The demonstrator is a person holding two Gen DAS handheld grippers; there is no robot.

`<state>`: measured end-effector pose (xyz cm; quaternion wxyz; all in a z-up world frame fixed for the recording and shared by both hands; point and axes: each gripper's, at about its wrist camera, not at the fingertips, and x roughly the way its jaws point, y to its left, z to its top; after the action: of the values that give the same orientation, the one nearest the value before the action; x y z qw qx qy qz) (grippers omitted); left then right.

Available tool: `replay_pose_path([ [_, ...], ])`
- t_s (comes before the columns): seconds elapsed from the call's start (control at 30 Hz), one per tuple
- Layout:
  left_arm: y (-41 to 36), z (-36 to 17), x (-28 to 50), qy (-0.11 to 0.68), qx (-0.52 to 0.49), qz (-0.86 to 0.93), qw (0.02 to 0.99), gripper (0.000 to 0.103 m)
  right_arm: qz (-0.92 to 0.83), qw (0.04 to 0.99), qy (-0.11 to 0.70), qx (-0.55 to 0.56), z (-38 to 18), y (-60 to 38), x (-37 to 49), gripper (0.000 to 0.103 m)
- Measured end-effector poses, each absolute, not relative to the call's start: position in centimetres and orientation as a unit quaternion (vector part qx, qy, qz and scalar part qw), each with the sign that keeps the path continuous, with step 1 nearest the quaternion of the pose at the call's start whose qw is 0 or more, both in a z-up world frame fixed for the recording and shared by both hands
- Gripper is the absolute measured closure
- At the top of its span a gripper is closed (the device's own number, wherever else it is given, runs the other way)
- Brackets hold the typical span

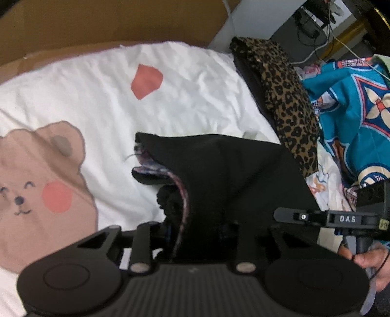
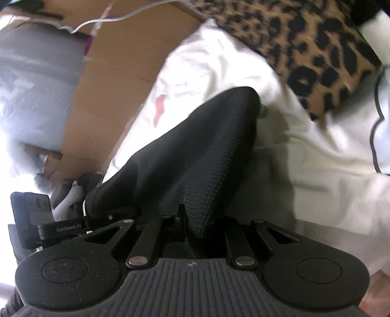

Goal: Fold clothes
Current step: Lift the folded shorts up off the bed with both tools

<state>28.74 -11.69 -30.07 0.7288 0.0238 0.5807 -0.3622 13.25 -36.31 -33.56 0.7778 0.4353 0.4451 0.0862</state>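
A black garment [image 1: 231,175] with a patterned inner edge hangs bunched over a white bear-print sheet [image 1: 182,80]. My left gripper [image 1: 195,229] is shut on its near fold, and the cloth hides the fingertips. In the right wrist view the same black garment [image 2: 195,151] shows a ribbed weave and rises in a taut ridge from my right gripper [image 2: 192,224], whose jaws pinch a narrow fold. The right gripper's body [image 1: 346,219] and a hand [image 1: 373,263] show at the right of the left wrist view. The left gripper's body [image 2: 48,226] shows at the left of the right wrist view.
A leopard-print cloth [image 1: 287,97] lies along the sheet's right side, also seen as leopard-print cloth [image 2: 316,48]. A teal patterned fabric [image 1: 353,109] is heaped beyond it. Brown cardboard [image 1: 97,22] borders the sheet at the back. Cables [image 1: 316,31] trail at the top right.
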Motion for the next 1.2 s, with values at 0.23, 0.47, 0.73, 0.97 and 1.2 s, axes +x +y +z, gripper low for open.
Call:
replay_pose_path([
  [0.23,-10.4,-27.1,26.0,0.566,0.019,-0.334,0.753,0.07,0.099,0.802,0.441,0.39,-30.3,-34.8,12.4,0.095],
  [0.47,-9.4,-21.8,23.4,0.54,0.025,-0.325,0.776,0.071,0.127,0.83,0.413,0.353,-25.5,-33.7,10.6,0.095],
  [0.73,-9.7,-14.0,20.6,0.483,0.014,-0.331,0.811,0.071,0.148,0.861,0.373,0.312,-16.9,-33.8,9.2,0.095],
  [0.97,-10.0,-5.9,18.5,0.438,0.017,-0.326,0.838,0.071,0.157,0.883,0.338,0.285,-9.0,-34.1,7.9,0.095],
  [1.2,-10.2,1.8,16.2,0.376,0.003,-0.323,0.869,0.071,0.152,0.906,0.295,0.261,0.4,-34.3,6.8,0.095],
])
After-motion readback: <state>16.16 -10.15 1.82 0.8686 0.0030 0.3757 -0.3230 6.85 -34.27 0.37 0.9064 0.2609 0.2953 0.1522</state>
